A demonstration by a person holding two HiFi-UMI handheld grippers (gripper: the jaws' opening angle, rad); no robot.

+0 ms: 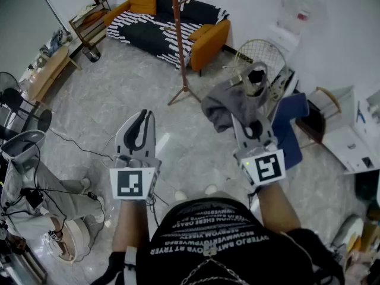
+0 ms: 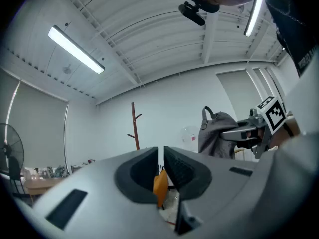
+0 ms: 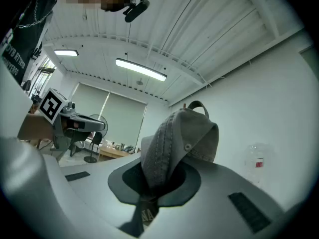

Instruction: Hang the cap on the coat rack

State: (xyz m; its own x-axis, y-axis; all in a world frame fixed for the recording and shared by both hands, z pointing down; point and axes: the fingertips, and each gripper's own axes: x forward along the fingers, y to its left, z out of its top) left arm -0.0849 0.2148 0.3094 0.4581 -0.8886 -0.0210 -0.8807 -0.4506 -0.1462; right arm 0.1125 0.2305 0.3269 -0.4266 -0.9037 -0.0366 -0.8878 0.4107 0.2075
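Jaws of the right gripper (image 3: pixel 152 179) clamping a crumpled grey fabric cap (image 3: pixel 175 142) held up in the air, left gripper (image 2: pixel 160 157) jaws sitting closed on nothing, tall brown wooden coat rack (image 1: pixel 178 46) standing well ahead on the pale marbled floor (image 1: pixel 127 91), near a black-and-white striped sofa (image 1: pixel 159 27)

Grey marbled floor (image 1: pixel 119 94), patterned sofa (image 1: pixel 155 33), white wall (image 1: pixel 249 5), ceiling strip-light (image 2: pixel 76 50)

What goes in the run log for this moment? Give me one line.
right tongs: shut on cap | left tongs: shut, empty | coat rack: ahead, bare | status: cap not yet hung
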